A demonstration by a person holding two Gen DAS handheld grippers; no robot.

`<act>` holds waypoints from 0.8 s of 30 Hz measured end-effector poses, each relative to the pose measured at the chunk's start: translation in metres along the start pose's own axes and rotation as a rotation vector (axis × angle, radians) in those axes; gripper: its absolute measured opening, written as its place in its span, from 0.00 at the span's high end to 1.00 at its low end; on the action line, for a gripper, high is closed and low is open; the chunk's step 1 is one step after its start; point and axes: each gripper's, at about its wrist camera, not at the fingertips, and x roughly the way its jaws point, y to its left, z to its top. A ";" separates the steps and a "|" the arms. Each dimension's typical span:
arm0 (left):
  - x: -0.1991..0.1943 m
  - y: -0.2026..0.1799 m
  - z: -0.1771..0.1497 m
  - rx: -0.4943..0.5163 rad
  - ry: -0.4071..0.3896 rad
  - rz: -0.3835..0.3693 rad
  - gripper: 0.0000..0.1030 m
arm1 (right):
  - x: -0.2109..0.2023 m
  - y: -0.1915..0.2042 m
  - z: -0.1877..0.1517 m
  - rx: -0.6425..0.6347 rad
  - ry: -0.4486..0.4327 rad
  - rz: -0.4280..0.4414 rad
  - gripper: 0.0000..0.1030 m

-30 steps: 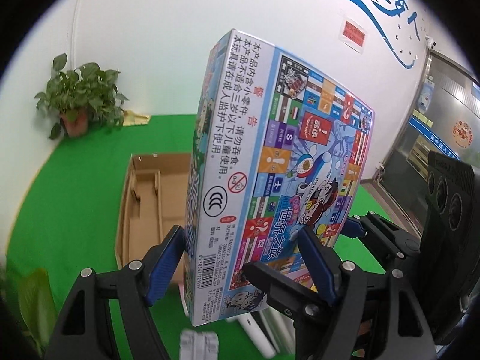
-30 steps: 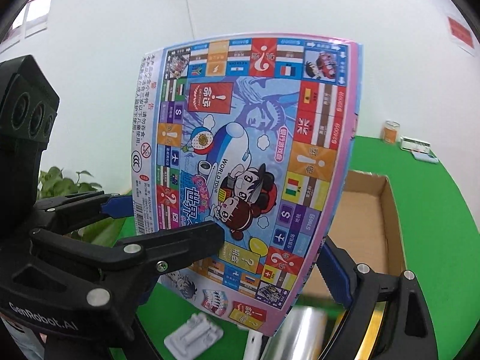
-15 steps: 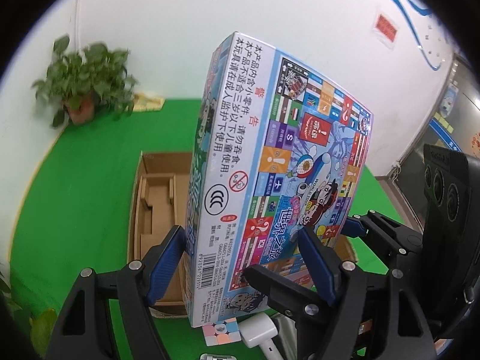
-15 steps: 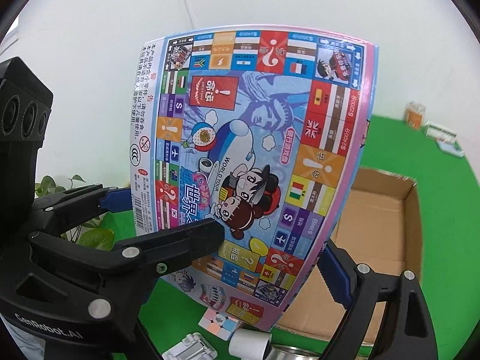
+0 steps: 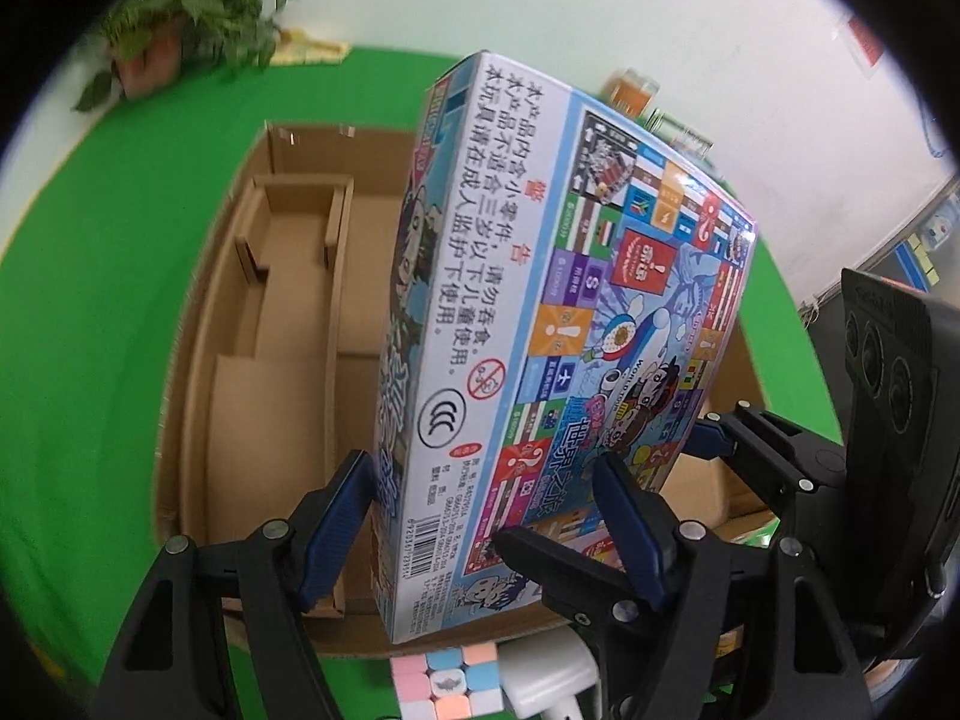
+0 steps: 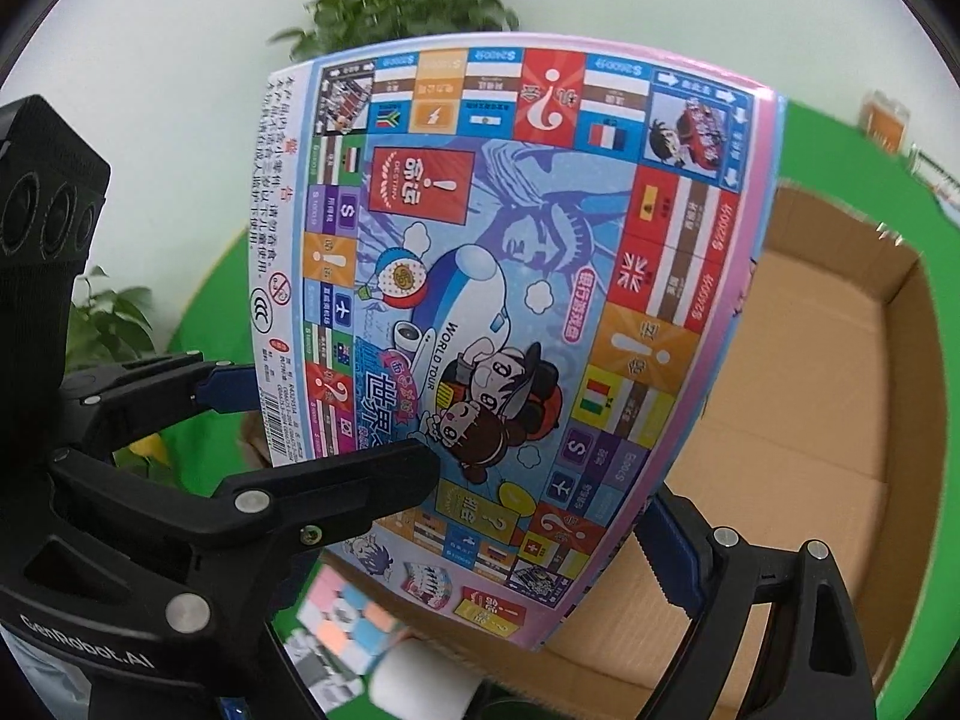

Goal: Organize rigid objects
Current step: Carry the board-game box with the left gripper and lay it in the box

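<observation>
Both grippers clamp one flat, colourful printed board-game box (image 5: 540,324), held upright on edge and tilted, above an open brown corrugated cardboard carton (image 5: 198,324) sitting on a green cloth tabletop (image 5: 102,252).

Left gripper (image 5: 480,516): blue-padded fingers (image 5: 336,516) pressed against the game box's two broad faces at its lower end, closed on it. Right gripper (image 6: 540,510): one black finger lies across the printed face, the other blue-padded finger (image 6: 666,546) sits at the box's pink edge; it too is gripping the box. The lower corner of the game box hangs at the carton's near wall; whether it touches the wall or floor cannot be told.

Carton contents: a folded cardboard insert (image 5: 294,252) forming a narrow channel along the left side; the remaining bare floor shows brown, with part hidden behind the game box.

Outside the carton, just beside its near wall: a pastel pink-blue-orange puzzle cube (image 5: 447,681) and a white rounded plastic object (image 5: 546,681), touching each other. Potted green plant (image 5: 180,18) at the table's far corner by the white wall. An orange-labelled glass jar (image 5: 630,93) stands beyond the carton's far end.
</observation>
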 end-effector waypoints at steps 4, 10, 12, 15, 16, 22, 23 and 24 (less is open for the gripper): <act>0.021 0.003 -0.010 0.020 0.043 0.043 0.34 | 0.036 -0.015 0.017 0.015 0.081 0.026 0.13; 0.038 0.014 -0.021 -0.004 0.081 0.114 0.47 | 0.072 -0.026 0.028 0.030 0.140 0.024 0.20; 0.038 0.015 -0.023 -0.005 0.082 0.124 0.50 | 0.078 -0.025 0.034 0.033 0.164 0.027 0.21; 0.034 0.012 -0.023 0.001 0.076 0.141 0.52 | 0.081 -0.023 0.040 0.043 0.174 0.027 0.21; 0.032 0.011 -0.022 0.005 0.073 0.146 0.52 | 0.080 -0.023 0.037 0.047 0.178 0.032 0.21; -0.024 0.011 -0.035 0.029 -0.100 0.167 0.50 | 0.072 -0.029 0.026 0.081 0.205 0.104 0.20; -0.034 0.013 -0.039 0.030 -0.123 0.172 0.50 | 0.079 -0.037 0.025 0.082 0.201 0.091 0.21; -0.055 0.014 -0.048 0.029 -0.166 0.177 0.50 | 0.075 -0.035 0.029 0.056 0.183 0.061 0.35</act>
